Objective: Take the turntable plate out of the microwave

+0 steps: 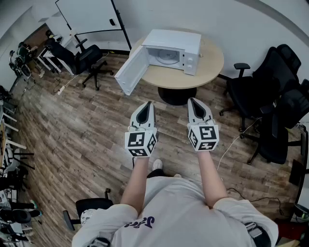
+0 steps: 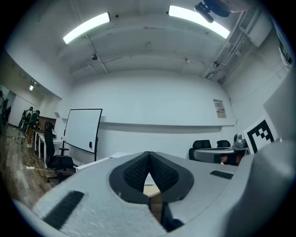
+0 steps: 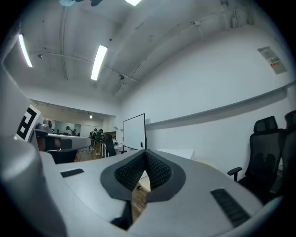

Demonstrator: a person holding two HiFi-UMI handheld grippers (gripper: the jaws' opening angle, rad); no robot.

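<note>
A white microwave [image 1: 176, 49] stands on a round wooden table [image 1: 212, 67] ahead, its door [image 1: 131, 70] swung wide open to the left. The glass turntable plate [image 1: 168, 58] lies inside the cavity. My left gripper [image 1: 147, 104] and right gripper [image 1: 193, 101] are held side by side over the floor, well short of the table, both pointing level at the microwave. Both are shut with nothing between the jaws. In the left gripper view the left gripper [image 2: 148, 155] hides most of the table; in the right gripper view the right gripper [image 3: 145, 153] does the same.
Black office chairs [image 1: 270, 101] crowd the right side of the table, another chair [image 1: 87, 60] stands to its left. A whiteboard [image 1: 89, 14] is against the far wall. Desks and clutter line the left edge. Wood floor lies between me and the table.
</note>
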